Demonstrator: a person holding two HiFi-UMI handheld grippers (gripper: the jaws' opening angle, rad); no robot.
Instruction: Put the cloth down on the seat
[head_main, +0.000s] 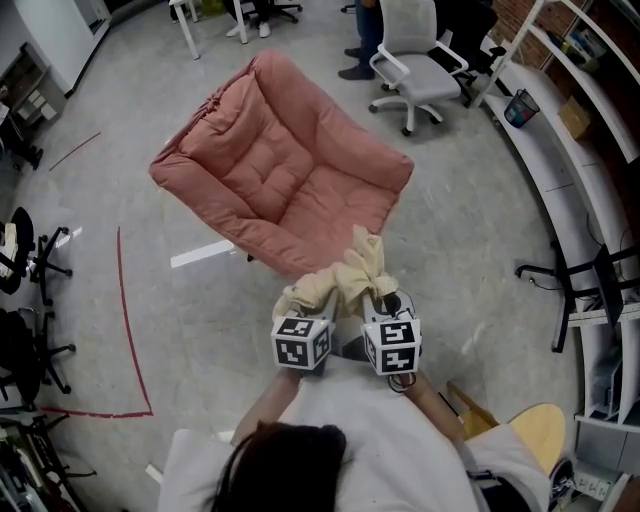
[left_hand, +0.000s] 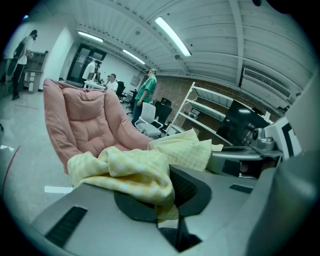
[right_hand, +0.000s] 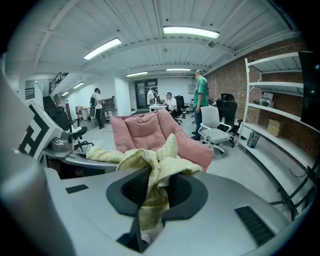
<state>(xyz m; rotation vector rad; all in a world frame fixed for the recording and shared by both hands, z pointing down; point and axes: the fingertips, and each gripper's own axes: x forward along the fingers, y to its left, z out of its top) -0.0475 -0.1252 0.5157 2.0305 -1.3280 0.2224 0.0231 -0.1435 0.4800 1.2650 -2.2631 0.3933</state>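
Left gripper (left_hand: 167, 192) jaws clamped on bunched yellow cloth (left_hand: 125, 170) at lower centre, cloth running right toward right gripper (left_hand: 265, 145) at right edge, pink padded seat (left_hand: 85, 120) behind, centre left.

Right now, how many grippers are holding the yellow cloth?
2. The left gripper is shut on one end of the cloth, the right gripper on the other, near the front edge of the pink seat. None hidden.

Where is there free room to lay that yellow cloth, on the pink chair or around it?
The pink chair is bare all over its seat, between its puffy back and side rolls. In the head view, bare floor lies left of it, out to the red tape line. Crowded: the right side, with the white office chair and shelves.
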